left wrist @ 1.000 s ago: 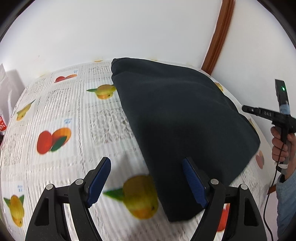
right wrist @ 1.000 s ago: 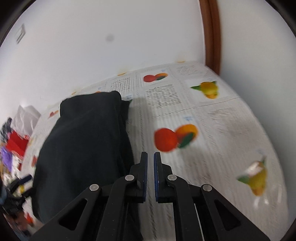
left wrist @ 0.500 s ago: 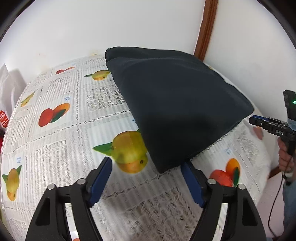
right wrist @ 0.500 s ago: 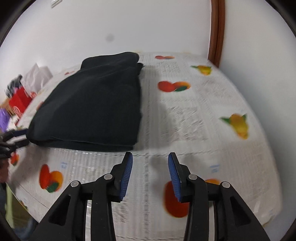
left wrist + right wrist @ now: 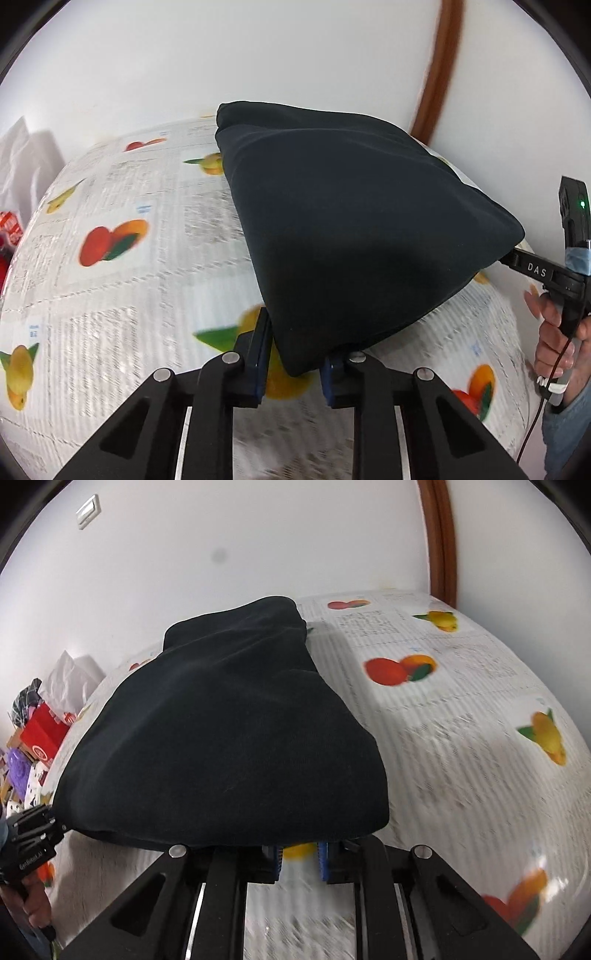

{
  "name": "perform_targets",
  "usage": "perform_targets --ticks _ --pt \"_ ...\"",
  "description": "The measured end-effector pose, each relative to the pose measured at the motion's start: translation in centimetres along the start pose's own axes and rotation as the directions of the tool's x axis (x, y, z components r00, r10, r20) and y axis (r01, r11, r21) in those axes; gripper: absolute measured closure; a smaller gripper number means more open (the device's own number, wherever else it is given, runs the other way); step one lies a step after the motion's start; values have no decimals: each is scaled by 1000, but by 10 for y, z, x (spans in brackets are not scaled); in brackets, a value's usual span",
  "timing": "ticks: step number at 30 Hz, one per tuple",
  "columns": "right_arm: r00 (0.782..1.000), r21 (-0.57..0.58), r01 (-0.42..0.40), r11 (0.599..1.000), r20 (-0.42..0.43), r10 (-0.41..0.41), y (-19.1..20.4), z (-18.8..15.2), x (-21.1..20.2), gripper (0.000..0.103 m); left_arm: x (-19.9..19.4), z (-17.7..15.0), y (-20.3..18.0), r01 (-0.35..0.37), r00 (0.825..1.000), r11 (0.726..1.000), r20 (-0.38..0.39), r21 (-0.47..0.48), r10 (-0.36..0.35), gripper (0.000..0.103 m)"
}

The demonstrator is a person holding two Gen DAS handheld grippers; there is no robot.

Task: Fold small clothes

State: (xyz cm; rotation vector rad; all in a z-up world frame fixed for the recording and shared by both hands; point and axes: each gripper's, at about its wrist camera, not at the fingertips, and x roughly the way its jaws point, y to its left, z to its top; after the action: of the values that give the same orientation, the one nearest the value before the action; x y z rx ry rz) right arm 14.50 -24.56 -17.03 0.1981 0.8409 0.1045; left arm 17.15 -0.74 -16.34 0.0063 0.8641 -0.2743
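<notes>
A folded black garment (image 5: 354,229) lies on the fruit-print tablecloth (image 5: 129,295). My left gripper (image 5: 291,363) has closed in around its near corner, the cloth hanging between the blue pads. In the right wrist view the same garment (image 5: 229,738) drapes over my right gripper (image 5: 299,858), whose pads stand a little apart under the cloth edge; whether they pinch cloth is hidden. The right gripper also shows in the left wrist view (image 5: 517,258), touching the garment's right corner. The left gripper shows at the left edge of the right wrist view (image 5: 33,838).
White walls stand behind the table, with a brown wooden frame (image 5: 439,66) at the corner. Red boxes and white bags (image 5: 44,731) are piled beyond the table's left side. The table edge runs close below both grippers.
Both grippers have moved in to the garment's near corners. The left jaws narrowed from wide open onto the corner. The right jaws, shut a second ago, then open, have narrowed under the cloth edge.
</notes>
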Motion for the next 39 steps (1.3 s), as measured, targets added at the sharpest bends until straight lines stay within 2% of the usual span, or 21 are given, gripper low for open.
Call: perform_targets --ticks 6,10,14,15,16,17,18,19,22,26,28,30,32,33,34,37,39 --pt "999 -32 -46 998 -8 46 29 18 27 88 9 13 33 -87 996 996 -4 -36 87 82" --pt "998 -53 -53 997 -18 52 25 12 16 78 6 14 51 -40 999 995 -37 -89 37 78" --pt "1000 -104 -28 994 0 28 12 5 -16 75 -16 4 54 -11 1000 997 -23 -72 9 73" --pt "999 -126 -27 992 21 30 10 7 -28 73 -25 2 55 -2 1000 998 0 -62 2 65" --pt "999 -135 -28 990 35 33 9 10 -33 65 -33 0 55 6 1000 998 24 -56 -4 51" --pt "997 -139 -32 990 64 41 9 15 -41 60 -41 -1 55 6 999 998 47 -56 -3 44" --pt "996 -134 -36 990 81 47 9 19 -43 56 -44 3 53 2 998 998 70 -55 2 42" --pt "994 -128 -48 991 91 60 11 24 -43 56 -45 9 53 1 997 999 79 -53 3 42" --pt "989 -116 -108 987 86 119 23 43 -28 56 -41 24 55 23 995 997 97 -70 -16 42" --pt "987 -74 -149 986 45 153 36 65 8 56 -13 43 55 44 998 996 43 -74 -41 42" --pt "986 -27 -168 985 -6 168 40 72 30 56 -5 43 49 45 999 997 17 -64 -44 42" --pt "983 -2 -185 983 -15 185 43 76 39 56 2 43 44 34 999 998 8 -49 -34 40" --pt "981 -32 -192 981 -11 192 51 79 39 56 7 41 41 13 1000 999 5 -31 -13 40" --pt "983 -65 -185 981 3 186 56 80 36 67 9 40 40 10 1000 1000 5 -29 -10 39" --pt "985 -82 -173 982 9 174 56 80 36 96 10 40 41 10 1000 999 5 -34 -10 38" --pt "987 -79 -152 985 33 155 46 82 31 100 11 39 45 22 1000 998 2 -51 -22 38" --pt "981 -27 -189 982 43 190 30 81 26 100 10 38 46 20 1000 998 0 -52 -20 38"
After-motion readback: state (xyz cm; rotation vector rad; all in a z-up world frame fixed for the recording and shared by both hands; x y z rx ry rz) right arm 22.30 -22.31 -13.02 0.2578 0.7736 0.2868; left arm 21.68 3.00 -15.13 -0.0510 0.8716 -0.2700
